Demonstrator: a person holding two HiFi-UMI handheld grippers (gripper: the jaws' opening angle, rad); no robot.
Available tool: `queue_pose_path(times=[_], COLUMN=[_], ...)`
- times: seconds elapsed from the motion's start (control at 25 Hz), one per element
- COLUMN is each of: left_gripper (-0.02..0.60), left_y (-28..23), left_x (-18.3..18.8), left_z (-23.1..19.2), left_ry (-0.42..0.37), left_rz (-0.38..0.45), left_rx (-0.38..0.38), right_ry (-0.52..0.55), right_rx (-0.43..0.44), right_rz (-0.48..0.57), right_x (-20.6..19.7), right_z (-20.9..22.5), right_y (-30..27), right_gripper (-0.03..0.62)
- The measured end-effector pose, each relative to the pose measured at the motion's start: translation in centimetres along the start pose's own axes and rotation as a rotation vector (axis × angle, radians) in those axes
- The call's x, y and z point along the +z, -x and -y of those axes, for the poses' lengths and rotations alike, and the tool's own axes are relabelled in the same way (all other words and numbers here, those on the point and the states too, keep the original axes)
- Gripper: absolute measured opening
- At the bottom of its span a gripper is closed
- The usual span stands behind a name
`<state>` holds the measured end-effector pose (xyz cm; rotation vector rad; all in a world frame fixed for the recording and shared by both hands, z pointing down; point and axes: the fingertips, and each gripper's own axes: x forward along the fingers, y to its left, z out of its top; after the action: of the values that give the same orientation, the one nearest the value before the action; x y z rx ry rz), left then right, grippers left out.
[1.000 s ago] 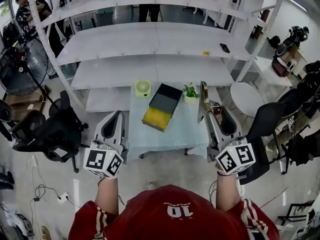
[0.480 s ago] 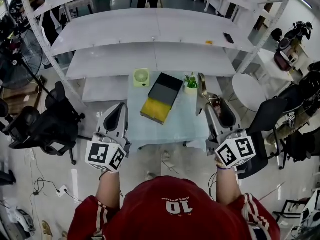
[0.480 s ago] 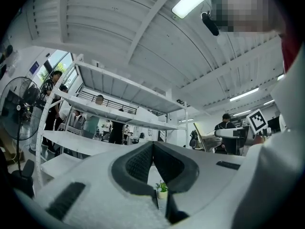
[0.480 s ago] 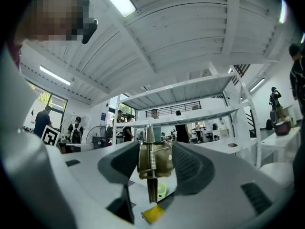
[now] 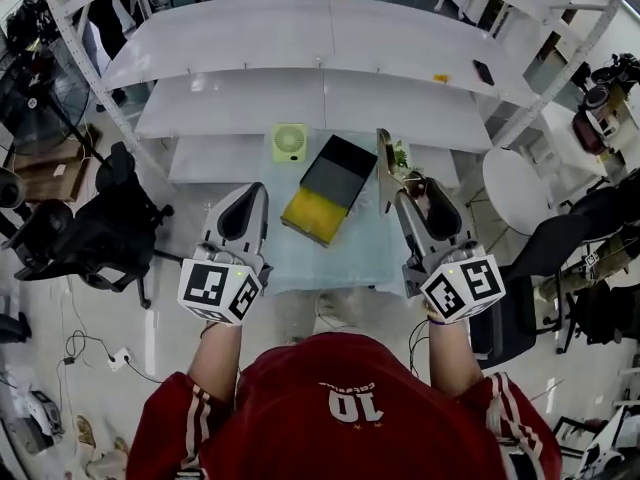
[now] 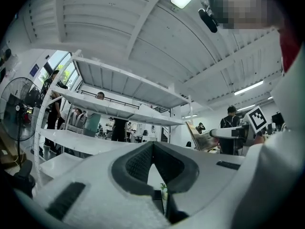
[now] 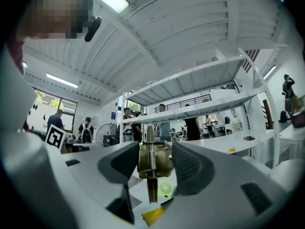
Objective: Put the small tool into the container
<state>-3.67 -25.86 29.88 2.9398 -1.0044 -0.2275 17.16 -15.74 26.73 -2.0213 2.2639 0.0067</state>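
The small tool (image 5: 385, 164) is a brass clamp-like piece with a spring (image 7: 153, 159). My right gripper (image 5: 418, 192) is shut on it, and the tool sticks up and forward from the jaws, above the table's right side. The container (image 5: 326, 188) is an open box with a black half and a yellow half, lying in the middle of the small glass table (image 5: 340, 258); its yellow corner (image 7: 153, 216) shows below the tool. My left gripper (image 5: 250, 194) hangs at the table's left edge, shut with nothing in it (image 6: 152, 148). The left gripper view also catches the held tool (image 6: 204, 138).
A small green fan (image 5: 290, 141) stands at the table's back left, also in sight under the tool (image 7: 165, 189). A potted plant (image 5: 402, 155) sits behind the tool. White shelving (image 5: 310, 98) runs behind the table. Black office chairs (image 5: 95, 233) stand left and right.
Both grippers have moved forward and a little inward over the table. The right gripper has carried the tool closer to the box. The left gripper has stayed shut.
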Motion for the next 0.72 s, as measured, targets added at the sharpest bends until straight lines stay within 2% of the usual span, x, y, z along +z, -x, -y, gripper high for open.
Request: queue_pose_path(times=[0.24,0.44,0.72], left_gripper=[0.0,0.0,0.0], left_y=[-3.6,-5.7,-7.3], left_x=[-2.8,-6.1,-10.7], left_z=[0.3,0.2,-1.3], left_ry=[-0.01,0.011,0.027], left_rz=[-0.037,-0.081,-0.132], left_rx=[0.002,0.016,0.064], right_ry=[-0.073,-0.137,-0.225], right_rx=[0.061,0.098,0.15], right_rz=[-0.078,-0.157,-0.266], right_x=[-4.2,-8.6,-14.4], right_z=[2.0,3.5,4.6], right_y=[-3.2,-5.2,-8.7], right_gripper=[0.221,0.22,0.221])
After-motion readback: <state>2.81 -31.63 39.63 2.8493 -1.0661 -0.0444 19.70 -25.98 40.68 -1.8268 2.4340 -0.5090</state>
